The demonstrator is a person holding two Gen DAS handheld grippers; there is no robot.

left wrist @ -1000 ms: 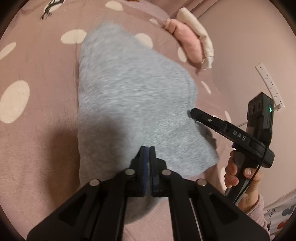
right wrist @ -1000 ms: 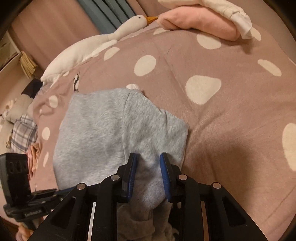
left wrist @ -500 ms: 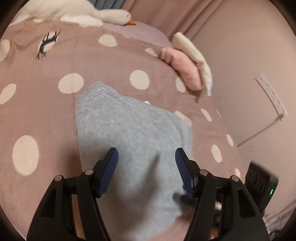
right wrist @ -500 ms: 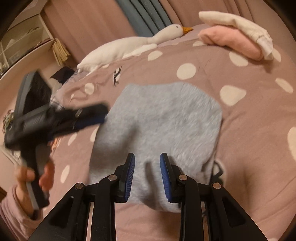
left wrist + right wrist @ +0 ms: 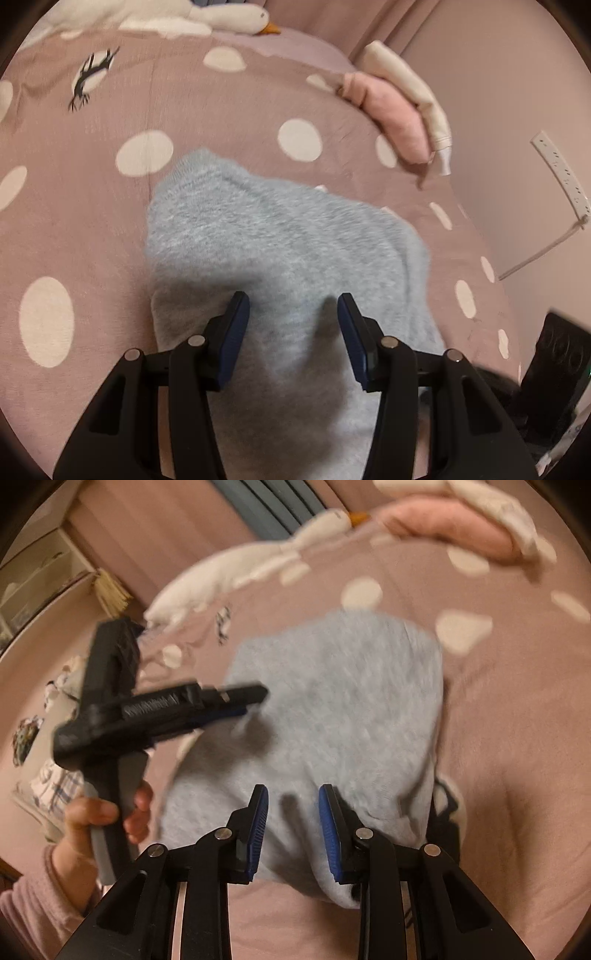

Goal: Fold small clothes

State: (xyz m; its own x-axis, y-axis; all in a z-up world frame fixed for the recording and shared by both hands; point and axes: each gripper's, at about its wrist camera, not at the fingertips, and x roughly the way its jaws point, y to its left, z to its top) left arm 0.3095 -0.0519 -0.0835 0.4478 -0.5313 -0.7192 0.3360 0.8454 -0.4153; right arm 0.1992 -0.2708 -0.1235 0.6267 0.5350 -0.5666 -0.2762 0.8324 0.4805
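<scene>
A folded grey fleece garment [image 5: 280, 243] lies on the mauve dotted bedspread [image 5: 74, 206]; it also shows in the right wrist view [image 5: 343, 709]. My left gripper [image 5: 293, 314] is open and empty, its jaws hovering over the garment's near half. In the right wrist view the left gripper [image 5: 251, 698] reaches in from the left over the garment's left edge. My right gripper [image 5: 293, 801] is open and empty above the garment's near edge.
A folded pink and cream clothes stack [image 5: 402, 118] lies at the far right of the bed. A white goose plush [image 5: 177, 18] lies along the back. A wall with a power strip [image 5: 561, 173] is to the right. Plaid clothes [image 5: 55, 782] lie at the left.
My left gripper let go of the garment and opened, then drew back above it. The garment now lies folded flat. My right gripper lifted and pulled back, staying open.
</scene>
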